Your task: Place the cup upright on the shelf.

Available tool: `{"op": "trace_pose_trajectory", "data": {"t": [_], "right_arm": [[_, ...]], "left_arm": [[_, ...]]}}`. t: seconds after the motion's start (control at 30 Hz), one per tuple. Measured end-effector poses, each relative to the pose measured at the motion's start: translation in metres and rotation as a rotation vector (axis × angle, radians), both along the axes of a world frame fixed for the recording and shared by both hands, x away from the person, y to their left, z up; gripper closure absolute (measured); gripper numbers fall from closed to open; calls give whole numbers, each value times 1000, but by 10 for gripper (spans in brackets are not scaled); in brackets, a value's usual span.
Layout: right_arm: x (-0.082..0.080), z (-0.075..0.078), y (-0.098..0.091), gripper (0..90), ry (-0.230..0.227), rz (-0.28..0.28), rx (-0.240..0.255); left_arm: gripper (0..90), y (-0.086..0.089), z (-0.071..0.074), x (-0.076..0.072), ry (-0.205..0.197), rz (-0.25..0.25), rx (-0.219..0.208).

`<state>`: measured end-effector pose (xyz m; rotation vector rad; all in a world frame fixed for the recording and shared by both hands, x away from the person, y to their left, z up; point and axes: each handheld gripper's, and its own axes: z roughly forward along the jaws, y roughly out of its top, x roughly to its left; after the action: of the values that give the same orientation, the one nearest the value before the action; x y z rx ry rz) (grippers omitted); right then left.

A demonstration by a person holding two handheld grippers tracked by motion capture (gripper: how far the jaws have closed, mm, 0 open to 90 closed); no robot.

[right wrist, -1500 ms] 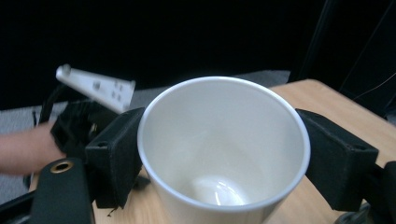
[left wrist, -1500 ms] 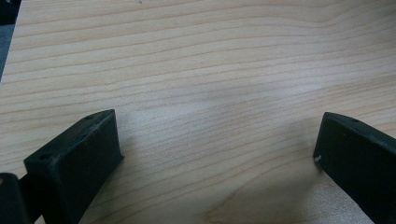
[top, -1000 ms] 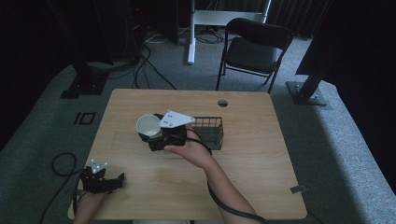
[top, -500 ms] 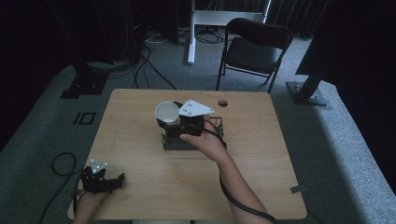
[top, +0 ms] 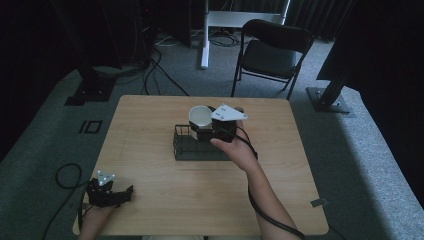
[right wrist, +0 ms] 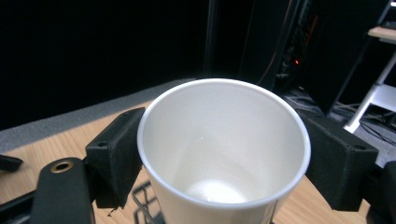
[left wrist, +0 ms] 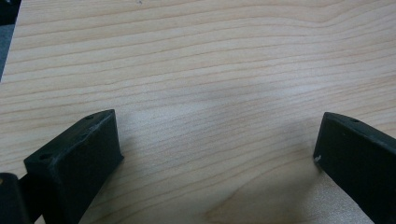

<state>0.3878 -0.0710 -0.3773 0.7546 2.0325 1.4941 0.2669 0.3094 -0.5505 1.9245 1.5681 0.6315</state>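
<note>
At the near left corner of the wooden table (top: pixel 150 125), the left gripper (top: pixel 107 192) rests in the person's left hand (top: pixel 95 216). In the left gripper view its two blocky black jaws stand wide apart over bare, pale wood grain with nothing between them.

Farther in, about mid-table, the right hand (top: pixel 237 150) carries the right gripper (top: pixel 207 127), with its grey three-cornered plate on top. Its jaws are clamped on a white paper cup (right wrist: pixel 224 154): in the right gripper view one matte black pad presses each side of the cup just under the rolled rim. The cup is round, smooth, upright and open-mouthed, its inside plain white. In the high view it sits above the far edge of a black wire basket (top: pixel 187 150), a low rectangular mesh tray lying on the wood.

Bare tabletop spreads to the left, right and near side of the basket. Beyond the far table edge stands a black folding chair (top: pixel 270 52) on grey carpet.
</note>
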Motion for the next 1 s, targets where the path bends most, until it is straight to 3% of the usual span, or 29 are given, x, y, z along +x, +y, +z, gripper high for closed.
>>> {"op": "trace_pose_trajectory", "data": {"t": [0.33, 1.0], "right_arm": [[15, -23, -12, 199, 44, -79, -20], [28, -64, -18, 200, 146, -123, -29]], "left_arm": [[7, 0, 0, 0, 1, 0, 0], [7, 0, 0, 0, 2, -2, 2]]}}
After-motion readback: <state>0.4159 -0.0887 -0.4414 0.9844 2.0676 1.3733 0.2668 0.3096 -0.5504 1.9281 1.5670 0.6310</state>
